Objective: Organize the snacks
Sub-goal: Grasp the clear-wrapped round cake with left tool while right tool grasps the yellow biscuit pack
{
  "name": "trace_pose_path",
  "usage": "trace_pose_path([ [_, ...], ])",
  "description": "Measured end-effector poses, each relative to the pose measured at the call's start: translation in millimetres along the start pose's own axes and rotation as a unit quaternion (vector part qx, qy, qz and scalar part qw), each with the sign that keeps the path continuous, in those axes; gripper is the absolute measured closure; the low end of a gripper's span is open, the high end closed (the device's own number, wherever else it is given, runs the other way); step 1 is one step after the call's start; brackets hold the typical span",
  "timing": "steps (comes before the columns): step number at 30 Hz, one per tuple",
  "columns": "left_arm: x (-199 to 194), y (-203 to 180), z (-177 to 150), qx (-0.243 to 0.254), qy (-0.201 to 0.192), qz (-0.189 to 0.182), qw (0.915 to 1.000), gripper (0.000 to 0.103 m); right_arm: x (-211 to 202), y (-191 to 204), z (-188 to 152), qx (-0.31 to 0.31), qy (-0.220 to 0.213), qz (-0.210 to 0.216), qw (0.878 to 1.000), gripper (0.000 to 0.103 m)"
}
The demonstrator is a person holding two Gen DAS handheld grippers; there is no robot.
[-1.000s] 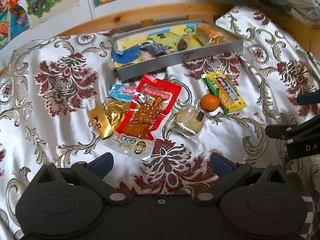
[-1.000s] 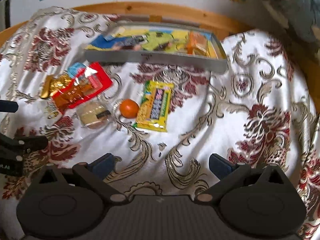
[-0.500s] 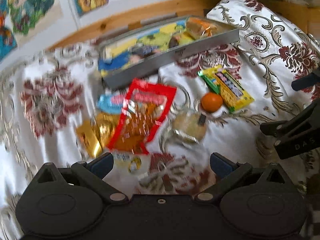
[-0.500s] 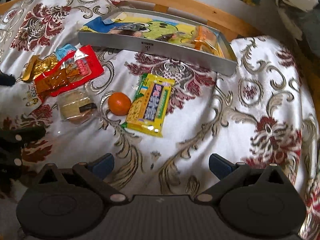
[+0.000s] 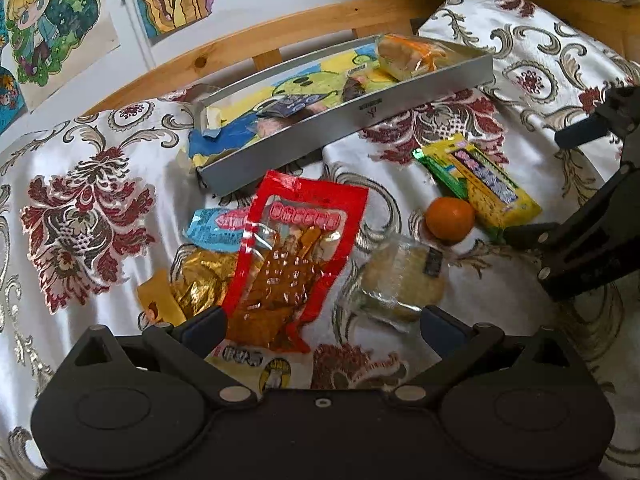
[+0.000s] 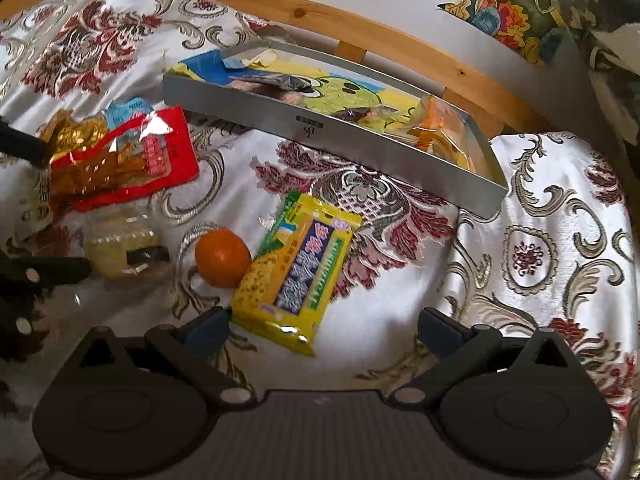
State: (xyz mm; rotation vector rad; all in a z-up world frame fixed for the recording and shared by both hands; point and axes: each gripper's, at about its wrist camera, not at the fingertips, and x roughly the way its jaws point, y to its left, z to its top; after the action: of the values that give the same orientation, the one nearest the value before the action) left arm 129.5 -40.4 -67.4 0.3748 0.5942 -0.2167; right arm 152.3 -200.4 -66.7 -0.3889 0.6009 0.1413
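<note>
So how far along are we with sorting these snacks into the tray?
Early. The tray holds an orange-wrapped snack and a few small packets. Both grippers are open and empty: left gripper over the red packet, right gripper near the yellow packet. The orange and others remain on the cloth.

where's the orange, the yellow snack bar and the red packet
orange (image 6: 222, 257), right wrist view, middle of its peel
yellow snack bar (image 6: 301, 272), right wrist view, printed wrapper centre
red packet (image 5: 298, 258), left wrist view, clear window

It looked like a home bedroom. A brocade bedspread (image 5: 88, 216) covered a bed with a wooden headboard (image 6: 384, 44). Hand-coloured cartoon drawings (image 5: 52, 20) were stuck on the white wall (image 5: 132, 48) behind.
</note>
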Motion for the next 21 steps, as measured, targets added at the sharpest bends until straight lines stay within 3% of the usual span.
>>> trace_pose_path([
  [5,4,-5,1,0.021,-0.027,-0.017,0.9993,0.001,3,-2,4,0.016,-0.017,0.014,1.0,0.0],
  [9,6,-10,0,0.043,-0.035,-0.032,0.998,0.001,13,-2,4,0.018,0.001,0.012,1.0,0.0],
  [15,9,-13,3,0.052,-0.048,-0.054,0.996,0.001,19,-11,5,0.039,0.032,-0.04,0.998,0.0],
  [21,13,-16,6,0.058,-0.057,-0.078,0.9936,0.008,20,-9,4,0.03,0.021,-0.038,0.999,0.0],
])
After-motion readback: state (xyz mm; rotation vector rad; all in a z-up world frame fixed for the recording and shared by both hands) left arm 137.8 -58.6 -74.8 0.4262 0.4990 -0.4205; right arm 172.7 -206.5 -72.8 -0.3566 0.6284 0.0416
